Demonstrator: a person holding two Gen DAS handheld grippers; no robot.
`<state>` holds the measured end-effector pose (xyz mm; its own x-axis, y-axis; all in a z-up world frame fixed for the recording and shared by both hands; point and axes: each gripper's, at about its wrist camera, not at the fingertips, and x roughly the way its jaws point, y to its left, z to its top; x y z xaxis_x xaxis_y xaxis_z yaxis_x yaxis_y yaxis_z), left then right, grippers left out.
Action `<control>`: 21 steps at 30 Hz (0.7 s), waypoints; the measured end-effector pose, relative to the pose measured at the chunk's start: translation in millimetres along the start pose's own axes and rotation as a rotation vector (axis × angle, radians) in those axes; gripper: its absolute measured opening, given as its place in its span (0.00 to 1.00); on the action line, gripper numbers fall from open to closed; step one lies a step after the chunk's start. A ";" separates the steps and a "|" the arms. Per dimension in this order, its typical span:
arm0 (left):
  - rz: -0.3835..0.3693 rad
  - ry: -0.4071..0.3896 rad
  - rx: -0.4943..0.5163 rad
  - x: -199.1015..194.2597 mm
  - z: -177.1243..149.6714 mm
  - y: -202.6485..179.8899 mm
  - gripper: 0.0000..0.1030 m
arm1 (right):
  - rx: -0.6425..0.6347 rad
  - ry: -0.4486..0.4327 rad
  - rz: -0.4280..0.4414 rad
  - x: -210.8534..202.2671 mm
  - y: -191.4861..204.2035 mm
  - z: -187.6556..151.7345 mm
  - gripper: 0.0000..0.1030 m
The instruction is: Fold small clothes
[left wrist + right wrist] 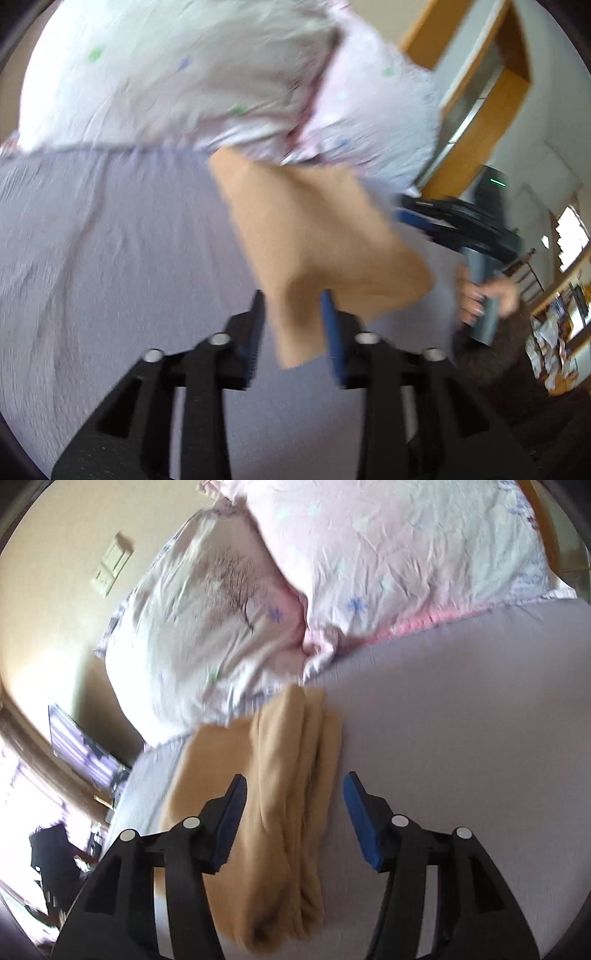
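A tan garment (317, 236) lies on the lavender bed sheet (110, 258). In the left wrist view my left gripper (293, 314) is open, and the garment's near edge lies between its blue pads. My right gripper (417, 218) shows at the garment's far right side, held by a hand (484, 295). In the right wrist view the garment (280, 805) is folded into long layers, and my right gripper (293, 794) is open, its fingers apart over the fold.
Pink-white floral pillows (332, 572) lie at the head of the bed, just beyond the garment. A wooden headboard frame (498, 92) stands to the right. A wall with a switch plate (110, 565) and a television (77, 749) are at left.
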<state>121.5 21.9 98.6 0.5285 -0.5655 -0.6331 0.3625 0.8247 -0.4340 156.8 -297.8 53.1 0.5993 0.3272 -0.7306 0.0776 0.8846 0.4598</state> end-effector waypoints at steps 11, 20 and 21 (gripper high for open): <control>-0.035 0.094 0.059 41.0 0.7 -25.1 0.53 | 0.074 0.030 -0.050 17.5 -9.6 -8.4 0.08; -0.084 0.067 0.040 32.4 -4.2 -35.6 0.93 | 0.070 0.153 0.333 -32.8 24.6 -68.7 0.59; -0.083 0.082 0.034 36.1 -5.1 -36.5 0.94 | 0.084 0.175 0.302 -26.7 22.1 -73.8 0.59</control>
<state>123.5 -28.6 88.3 0.4319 -0.6287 -0.6467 0.4287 0.7740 -0.4661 83.7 -262.5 45.5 0.4598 0.6282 -0.6276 -0.0129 0.7114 0.7026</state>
